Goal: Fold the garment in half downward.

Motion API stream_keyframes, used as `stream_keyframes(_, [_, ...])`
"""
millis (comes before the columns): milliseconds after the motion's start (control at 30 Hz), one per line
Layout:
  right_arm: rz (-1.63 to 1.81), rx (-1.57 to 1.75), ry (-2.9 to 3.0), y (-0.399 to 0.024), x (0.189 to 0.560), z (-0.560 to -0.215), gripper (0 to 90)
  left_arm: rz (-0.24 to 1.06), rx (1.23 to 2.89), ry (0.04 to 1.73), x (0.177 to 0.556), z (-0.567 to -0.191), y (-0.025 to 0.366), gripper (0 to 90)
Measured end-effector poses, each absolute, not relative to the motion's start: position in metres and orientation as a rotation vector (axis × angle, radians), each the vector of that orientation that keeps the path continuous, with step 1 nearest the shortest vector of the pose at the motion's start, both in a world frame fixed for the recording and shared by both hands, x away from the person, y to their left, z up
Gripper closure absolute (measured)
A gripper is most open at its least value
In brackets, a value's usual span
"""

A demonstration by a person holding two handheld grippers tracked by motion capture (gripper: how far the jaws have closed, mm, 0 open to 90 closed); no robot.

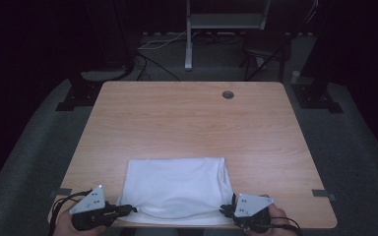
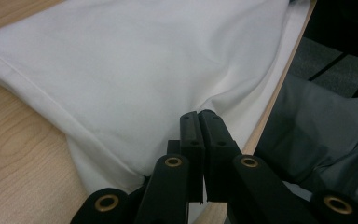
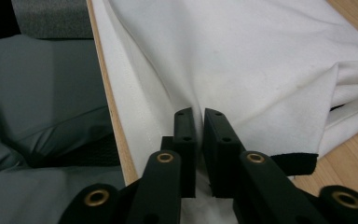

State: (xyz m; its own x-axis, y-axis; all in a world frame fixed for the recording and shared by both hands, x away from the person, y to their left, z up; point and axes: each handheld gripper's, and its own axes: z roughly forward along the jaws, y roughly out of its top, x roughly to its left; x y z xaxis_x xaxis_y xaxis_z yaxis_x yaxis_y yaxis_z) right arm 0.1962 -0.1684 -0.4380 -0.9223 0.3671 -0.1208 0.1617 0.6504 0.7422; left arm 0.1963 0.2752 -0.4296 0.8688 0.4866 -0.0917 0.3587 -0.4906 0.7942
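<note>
No readable text, label or number anywhere.

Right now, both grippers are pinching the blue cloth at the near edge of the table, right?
Not quite: the cloth is white, not blue, as the high view shows. The left gripper and right gripper do pinch it at the near edge of the table.

The folded cloth (image 1: 177, 189) is plain white, with a black edge strip (image 3: 293, 162) at one corner. The surface (image 1: 187, 123) is light wood grain. Both grippers are black with brass-coloured rivets; the floor (image 1: 354, 147) looks grey, perhaps carpet.
</note>
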Motion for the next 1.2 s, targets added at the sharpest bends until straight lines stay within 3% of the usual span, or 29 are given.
stream_keyframes(433, [1.214,0.415,2.630,-0.171,0.186,-0.429,87.4,0.186,2.124,0.588,0.187,-0.423,0.276,88.7])
stream_keyframes(700, [1.181,0.429,2.669,-0.172,0.185,-0.438,80.6,0.117,2.134,0.607,0.188,-0.431,0.275,85.9])
stream_keyframes(800, [1.196,0.440,2.642,-0.174,0.187,-0.431,71.8,0.093,2.115,0.604,0.189,-0.430,0.276,81.7])
stream_keyframes(967, [1.242,0.502,2.538,-0.182,0.196,-0.414,53.5,0.100,2.059,0.621,0.193,-0.417,0.279,62.6])
stream_keyframes(1200, [1.285,0.710,2.392,-0.193,0.232,-0.401,41.2,0.194,1.958,0.705,0.221,-0.399,0.286,44.0])
